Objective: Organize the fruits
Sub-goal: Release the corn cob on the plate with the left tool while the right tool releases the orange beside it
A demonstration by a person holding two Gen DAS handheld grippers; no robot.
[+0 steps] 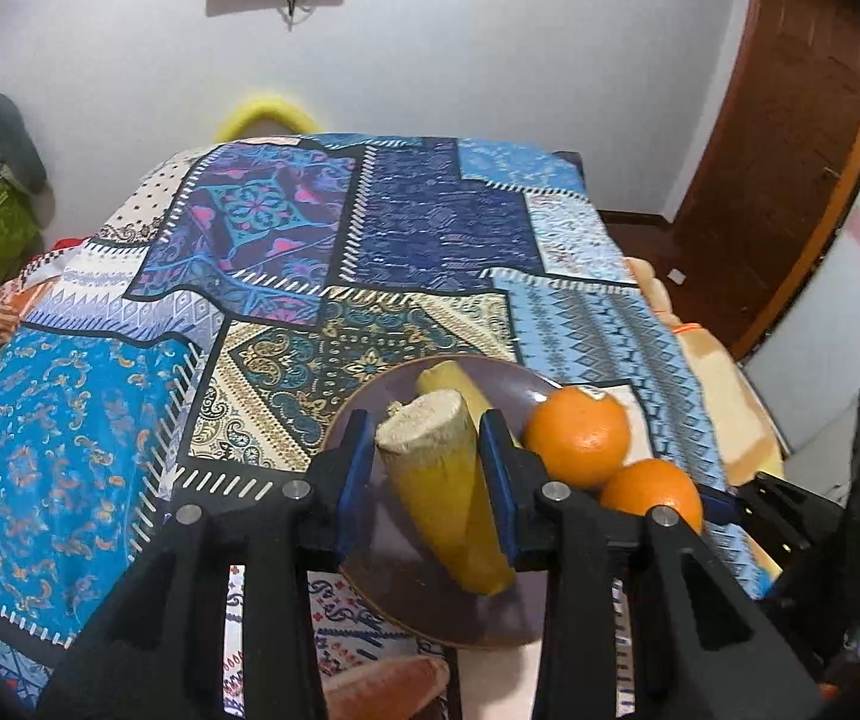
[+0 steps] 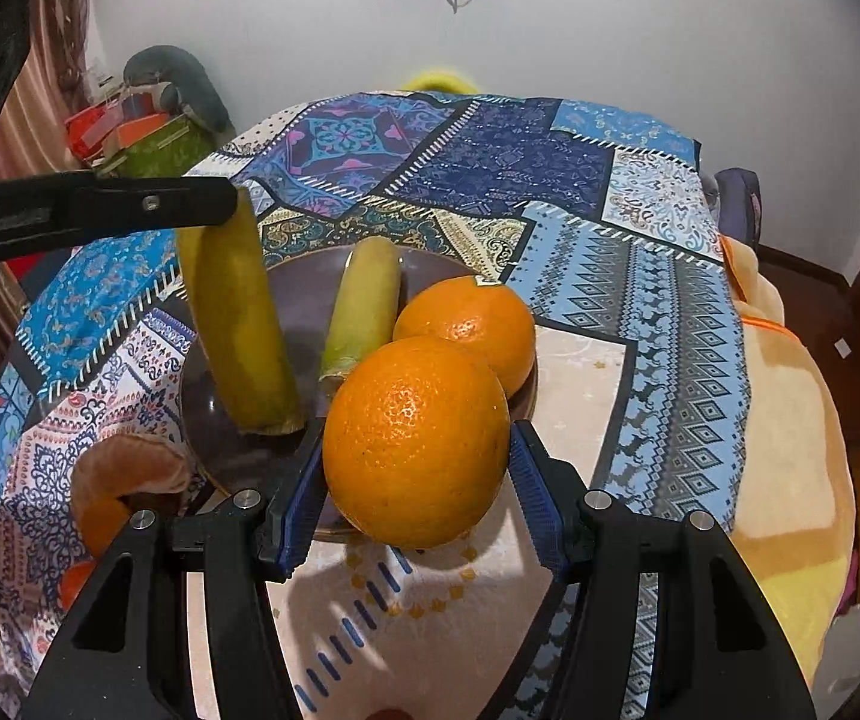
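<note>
A purple-brown plate [image 1: 393, 564] [image 2: 309, 276] lies on the patterned cloth. My left gripper [image 1: 426, 480] is shut on a yellow banana piece [image 1: 442, 492] and holds it tilted over the plate; the piece shows in the right wrist view [image 2: 237, 312] under the left gripper's finger. A second banana piece [image 1: 448, 384] [image 2: 363, 306] lies on the plate. An orange [image 1: 577, 444] [image 2: 469, 330] sits at the plate's right rim. My right gripper [image 2: 414, 498] is shut on another orange [image 2: 417, 438] [image 1: 652, 492] beside the plate's near rim.
The cloth-covered table [image 1: 369, 252] drops off at the right edge, where an orange-beige blanket [image 2: 790, 420] hangs. A tan and orange soft thing [image 2: 117, 480] lies at the plate's near left. Boxes and a grey cushion [image 2: 159, 114] stand at the far left.
</note>
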